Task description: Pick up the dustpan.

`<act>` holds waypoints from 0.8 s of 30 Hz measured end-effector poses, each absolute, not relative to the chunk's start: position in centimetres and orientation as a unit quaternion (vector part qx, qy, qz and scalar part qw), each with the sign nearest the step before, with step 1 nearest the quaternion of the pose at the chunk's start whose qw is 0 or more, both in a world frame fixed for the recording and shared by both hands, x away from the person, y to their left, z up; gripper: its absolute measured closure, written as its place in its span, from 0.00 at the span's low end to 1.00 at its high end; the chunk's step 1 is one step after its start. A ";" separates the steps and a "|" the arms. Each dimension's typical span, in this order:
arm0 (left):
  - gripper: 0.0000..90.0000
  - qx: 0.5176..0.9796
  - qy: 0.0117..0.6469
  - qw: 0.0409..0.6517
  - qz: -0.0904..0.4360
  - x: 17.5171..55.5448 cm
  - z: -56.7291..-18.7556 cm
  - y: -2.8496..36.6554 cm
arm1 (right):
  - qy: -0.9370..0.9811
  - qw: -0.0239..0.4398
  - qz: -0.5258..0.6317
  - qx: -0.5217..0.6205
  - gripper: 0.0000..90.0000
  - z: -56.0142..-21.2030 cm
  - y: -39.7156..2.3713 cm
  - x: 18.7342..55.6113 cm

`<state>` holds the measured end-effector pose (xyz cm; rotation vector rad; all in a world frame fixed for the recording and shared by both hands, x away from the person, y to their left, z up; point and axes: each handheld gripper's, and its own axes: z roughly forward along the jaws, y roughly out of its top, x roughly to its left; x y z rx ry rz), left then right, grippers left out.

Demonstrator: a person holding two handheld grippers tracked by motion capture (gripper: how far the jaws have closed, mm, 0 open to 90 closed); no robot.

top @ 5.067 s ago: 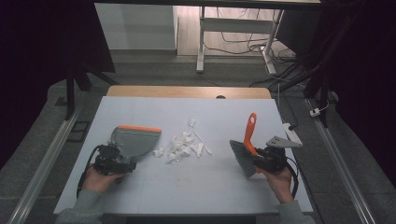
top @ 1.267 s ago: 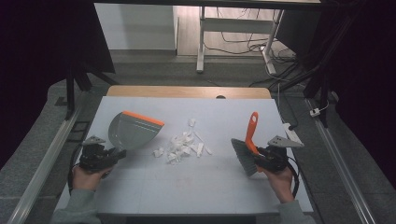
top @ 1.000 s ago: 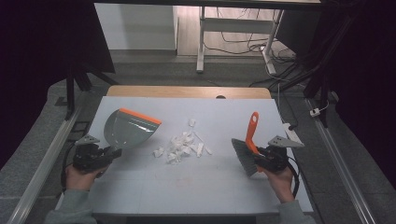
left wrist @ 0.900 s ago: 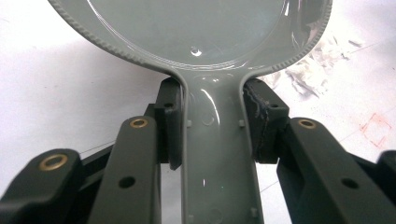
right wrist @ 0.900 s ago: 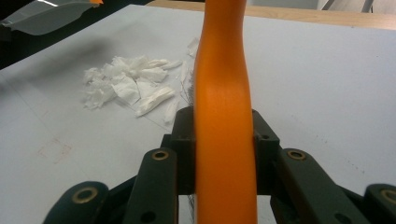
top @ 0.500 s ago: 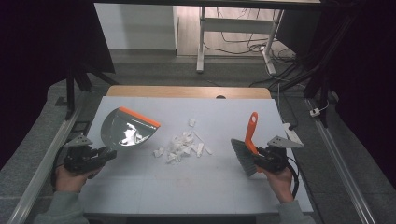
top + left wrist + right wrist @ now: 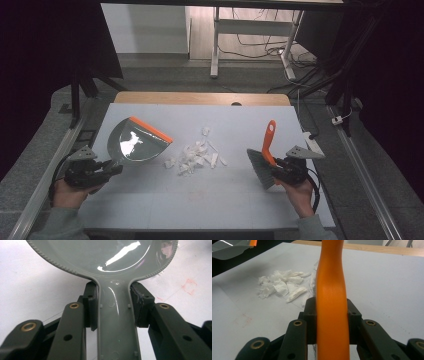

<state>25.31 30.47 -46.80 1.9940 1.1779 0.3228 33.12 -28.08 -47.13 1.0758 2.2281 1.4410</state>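
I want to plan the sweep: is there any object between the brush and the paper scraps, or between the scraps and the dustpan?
Nothing visible stands in either gap. Bare table lies between the brush and the paper scraps, and between the scraps and the dustpan.

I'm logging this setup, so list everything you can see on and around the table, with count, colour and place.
dustpan: one, grey with an orange front edge, left part of the table, its handle in the left gripper
brush: one, orange handle and grey bristles, right part of the table, in the right gripper
paper scraps: one loose pile, white, middle of the table between dustpan and brush
table: one, white top with a wooden far edge
desk frame: one, white legs, on the floor beyond the table
left gripper: one, black, shut on the dustpan handle
right gripper: one, black, shut on the brush handle
hands: two, at the near edge
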 end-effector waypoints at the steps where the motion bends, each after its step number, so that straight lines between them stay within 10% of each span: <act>1: 0.69 0.786 0.462 0.391 0.127 25.2 -46.8 30.5 | 0.771 0.139 0.498 0.372 0.77 -47.1 -28.1 33.1; 24: 0.68 0.845 0.383 0.364 0.086 23.9 -47.3 30.2 | 0.771 0.141 0.497 0.371 0.77 -47.1 -28.0 33.1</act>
